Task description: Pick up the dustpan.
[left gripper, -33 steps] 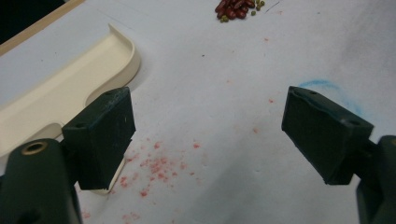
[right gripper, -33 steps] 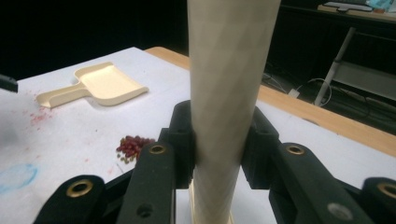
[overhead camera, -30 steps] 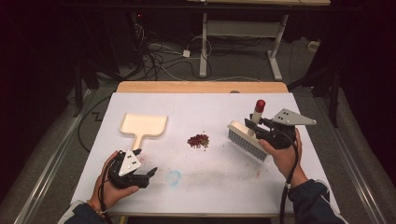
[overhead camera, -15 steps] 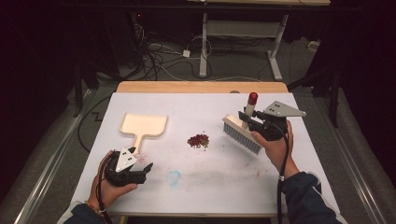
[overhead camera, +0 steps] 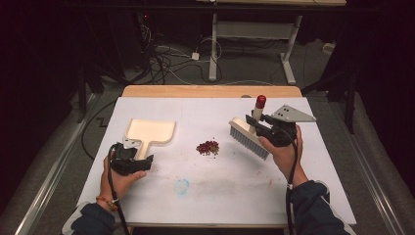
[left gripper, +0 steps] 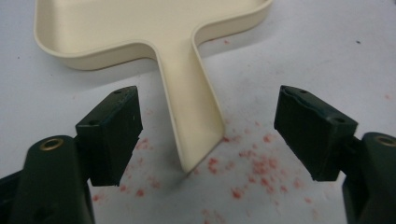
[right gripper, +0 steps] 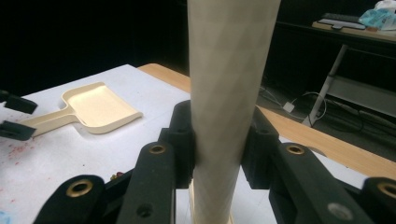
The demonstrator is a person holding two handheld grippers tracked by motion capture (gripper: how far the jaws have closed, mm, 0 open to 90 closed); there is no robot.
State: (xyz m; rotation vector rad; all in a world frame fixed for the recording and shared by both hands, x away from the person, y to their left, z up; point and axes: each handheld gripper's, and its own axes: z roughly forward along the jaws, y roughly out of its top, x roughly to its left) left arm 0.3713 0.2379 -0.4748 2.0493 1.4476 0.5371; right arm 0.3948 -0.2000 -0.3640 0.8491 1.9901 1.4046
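Between my left claw's (left gripper: 205,135) pads lies the end of the dustpan (left gripper: 140,32) handle, cream plastic flat on the white table (overhead camera: 235,191). My jaws have just been closing, yet they are wide apart now, a clear gap on each side of the handle, and neither pad (left gripper: 112,135) touches it. From the high view my left claw (overhead camera: 142,159) sits at the near end of the dustpan (overhead camera: 151,132), whose tray points away from me.

My right claw (right gripper: 217,154) is clamped on the brush (right gripper: 229,70) handle, both pads pressed against its pale shaft, which stands upright between them. From the high view my right claw (overhead camera: 262,128) holds the brush (overhead camera: 247,139) with its bristles angled down toward the table, the red-tipped handle end sticking up.

A small heap of red crumbs (overhead camera: 208,147) lies on the table between dustpan and brush, apart from both. Faint red specks dot the surface around the dustpan handle.
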